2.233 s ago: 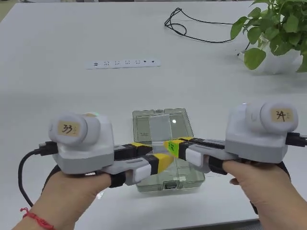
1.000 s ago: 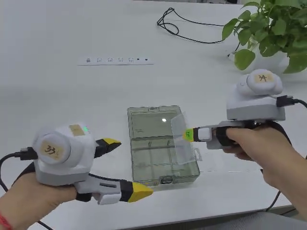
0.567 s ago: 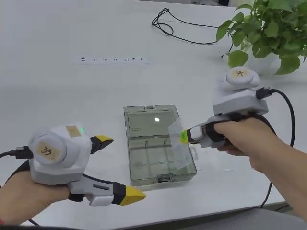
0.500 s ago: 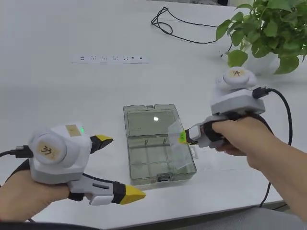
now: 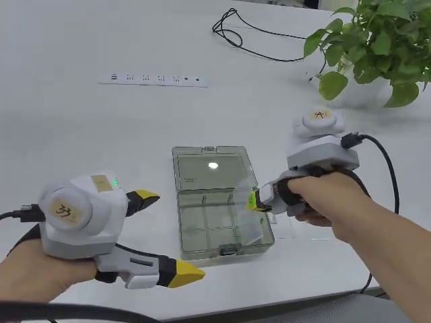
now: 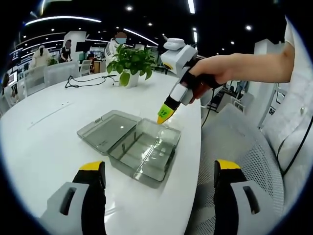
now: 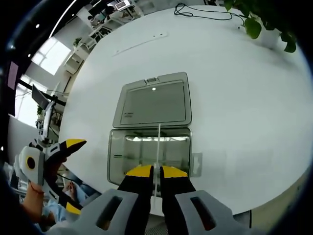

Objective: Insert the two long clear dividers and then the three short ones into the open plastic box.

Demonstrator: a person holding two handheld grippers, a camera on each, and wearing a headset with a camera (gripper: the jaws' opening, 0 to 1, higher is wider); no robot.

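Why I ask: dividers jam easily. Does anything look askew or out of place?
Nothing spilled or damaged. The clear divider in the right claw hangs tilted over the right side of the box, not yet seated.

The clear divider (image 5: 249,222) blends into the plastic box (image 5: 202,225), so whether its lower edge touches the floor cannot be told. Print on the lid (image 5: 212,168) is too small to read. Beyond the box, the picture's edge cuts the plant (image 5: 367,40) and black cable (image 5: 217,28).
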